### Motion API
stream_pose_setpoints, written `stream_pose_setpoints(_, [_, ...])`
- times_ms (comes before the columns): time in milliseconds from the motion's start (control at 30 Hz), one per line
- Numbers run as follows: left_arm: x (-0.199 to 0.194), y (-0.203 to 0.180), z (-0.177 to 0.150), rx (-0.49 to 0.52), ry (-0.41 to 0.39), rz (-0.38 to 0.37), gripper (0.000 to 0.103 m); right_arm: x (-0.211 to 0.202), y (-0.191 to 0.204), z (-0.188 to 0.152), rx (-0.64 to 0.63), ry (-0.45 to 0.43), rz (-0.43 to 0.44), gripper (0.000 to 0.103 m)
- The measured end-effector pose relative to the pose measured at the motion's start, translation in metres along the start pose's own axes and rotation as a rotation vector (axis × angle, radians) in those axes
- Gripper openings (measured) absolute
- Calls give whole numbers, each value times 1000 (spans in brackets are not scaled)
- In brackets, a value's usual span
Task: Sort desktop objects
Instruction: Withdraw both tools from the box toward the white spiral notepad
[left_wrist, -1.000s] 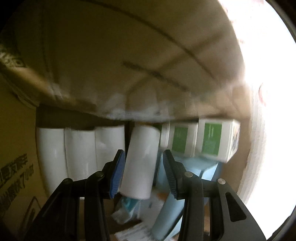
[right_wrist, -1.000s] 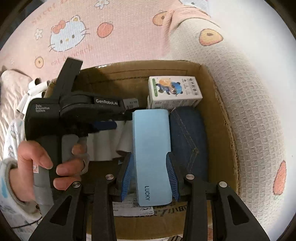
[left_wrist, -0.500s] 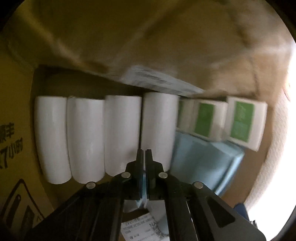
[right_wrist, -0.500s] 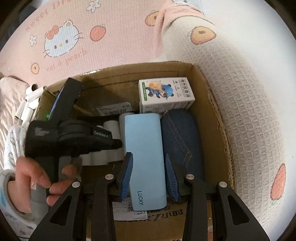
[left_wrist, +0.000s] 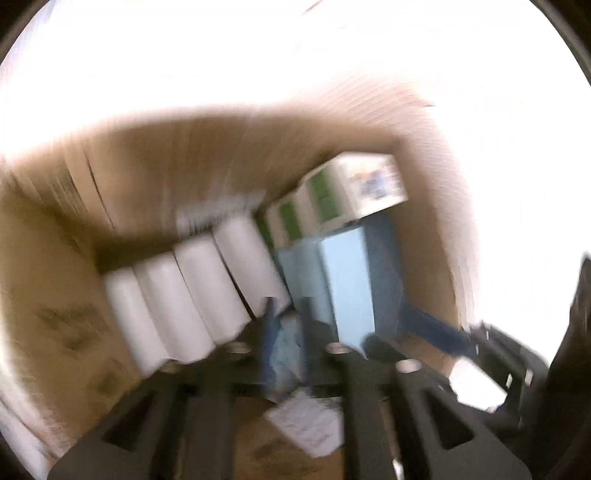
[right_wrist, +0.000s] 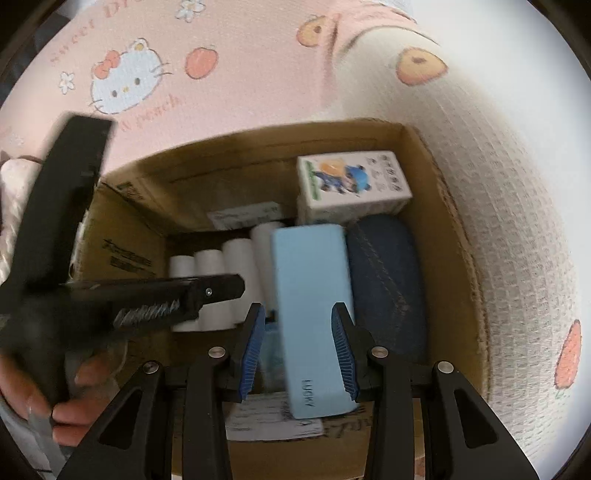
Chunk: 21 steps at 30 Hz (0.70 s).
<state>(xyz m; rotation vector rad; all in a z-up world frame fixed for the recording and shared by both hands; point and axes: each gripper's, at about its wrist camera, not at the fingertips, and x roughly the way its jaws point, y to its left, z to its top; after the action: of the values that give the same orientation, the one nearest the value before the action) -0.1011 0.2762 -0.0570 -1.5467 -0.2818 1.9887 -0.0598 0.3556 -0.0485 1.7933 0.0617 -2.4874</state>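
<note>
**Light blue LUCKY case held upright in the cardboard box**

Light blue case (right_wrist: 314, 314), a long rounded block with "LUCKY" printed near its lower end, stands in the cardboard box (right_wrist: 439, 192) between a row of white rolls (right_wrist: 218, 273) and a dark denim pouch (right_wrist: 388, 288). A white carton with a cartoon animal (right_wrist: 351, 184) sits behind it against the far wall.

The right gripper (right_wrist: 299, 350) has its blue-padded jaws set on either side of the case; the right pad lies against it, while a thin gap seems to show at the left pad, so the hold looks real but not certain there.

The left gripper (left_wrist: 286, 332) has just been opening its jaws; they stand apart with nothing clamped between them, only loose pale blue packaging lying below the gap.

The right wrist view shows the pink cartoon-print blanket (right_wrist: 229, 92) around the box and a hand (right_wrist: 40, 398) on the left tool. The left wrist view is heavily blurred, yet shows four rolls side by side and the carton's green side panels.
</note>
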Motion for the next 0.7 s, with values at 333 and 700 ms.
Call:
stream_pose_setpoints(333, [-89, 13, -47, 122, -170, -75, 61, -17, 57, 6, -96, -12, -18, 34])
stream_pose_setpoints(700, [-123, 111, -72, 65, -298, -42, 2, -31, 133, 8, -296, 16, -72, 34])
